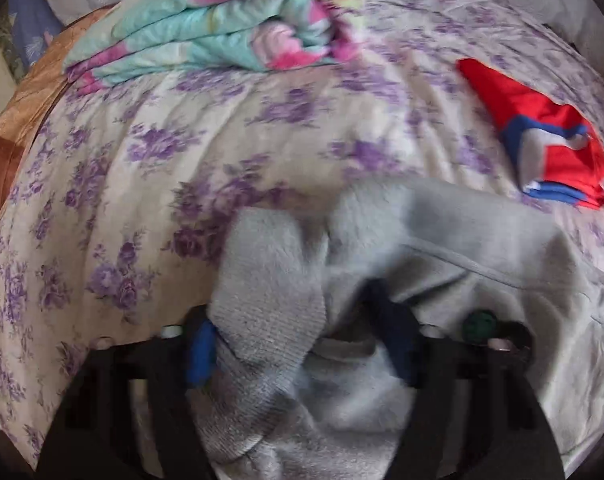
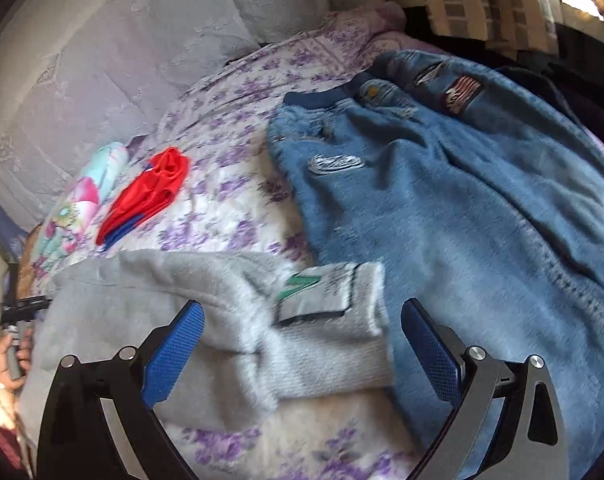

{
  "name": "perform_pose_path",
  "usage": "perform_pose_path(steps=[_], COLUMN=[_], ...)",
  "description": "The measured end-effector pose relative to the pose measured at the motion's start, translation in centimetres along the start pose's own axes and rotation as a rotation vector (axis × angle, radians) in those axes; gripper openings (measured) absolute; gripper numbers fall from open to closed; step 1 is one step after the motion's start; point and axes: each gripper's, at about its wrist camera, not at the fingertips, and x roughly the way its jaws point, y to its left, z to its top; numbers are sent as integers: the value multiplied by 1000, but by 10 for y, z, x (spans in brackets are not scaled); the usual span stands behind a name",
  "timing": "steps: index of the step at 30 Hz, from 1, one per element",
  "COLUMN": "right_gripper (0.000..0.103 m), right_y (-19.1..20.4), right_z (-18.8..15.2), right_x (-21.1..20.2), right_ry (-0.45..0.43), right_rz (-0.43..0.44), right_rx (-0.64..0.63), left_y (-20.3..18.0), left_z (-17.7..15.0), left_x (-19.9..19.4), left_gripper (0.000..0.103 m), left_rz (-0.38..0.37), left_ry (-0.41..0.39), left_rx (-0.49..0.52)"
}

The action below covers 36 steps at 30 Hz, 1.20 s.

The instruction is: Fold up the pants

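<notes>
Your grey pants (image 2: 205,320) lie bunched on the bed, a soft fleecy knit with a ribbed cuff (image 2: 342,356) and a sewn label patch (image 2: 322,292) printed with a green mark. In the left wrist view the same grey fabric (image 1: 402,240) heaps up in thick folds, with a stitched seam running across it. Your left gripper (image 1: 302,352) has a ribbed fold of the pants bunched between its blue pads (image 1: 199,356); the jaws stand about half open, and whether the pads actually press on the cloth cannot be told through the blur. Your right gripper (image 2: 302,356) stands wide open over the cuff end, its textured blue pads (image 2: 173,354) clear of the fabric, holding nothing. Just beside the pants lies a pair of blue denim trousers (image 2: 482,220) with embroidered patches. The bedsheet (image 1: 141,160) is cream cotton, wrinkled, printed with purple flowers. Farther off rest a folded red and blue garment (image 1: 550,136) and a rolled pastel quilt (image 1: 205,28).
</notes>
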Motion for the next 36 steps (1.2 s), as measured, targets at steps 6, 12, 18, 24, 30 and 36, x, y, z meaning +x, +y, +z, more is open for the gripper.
perform_pose_path(steps=[6,12,18,24,30,36], right_gripper=[63,10,9,12,49,78], right_y=[2,22,68,98,95,99], right_z=[-3,14,74,137,121,125], right_x=[21,8,1,90,179,86], right_ry=[29,-22,-139,-74,33,-137], right_rz=[-73,-45,54,12,-173,-72], right_rx=[-32,-136,-240,-239,-266,-304], left_y=[-9,37,73,85,91,122], left_z=[-12,0,14,41,45,43], left_x=[-21,-49,-89,-45,13,-56], left_gripper=[32,29,29,43,75,81], left_rz=[13,2,50,147,230,127], left_ry=[-65,-156,-256,-162,0,-69], left_rx=[23,-174,-252,-225,-193,-197])
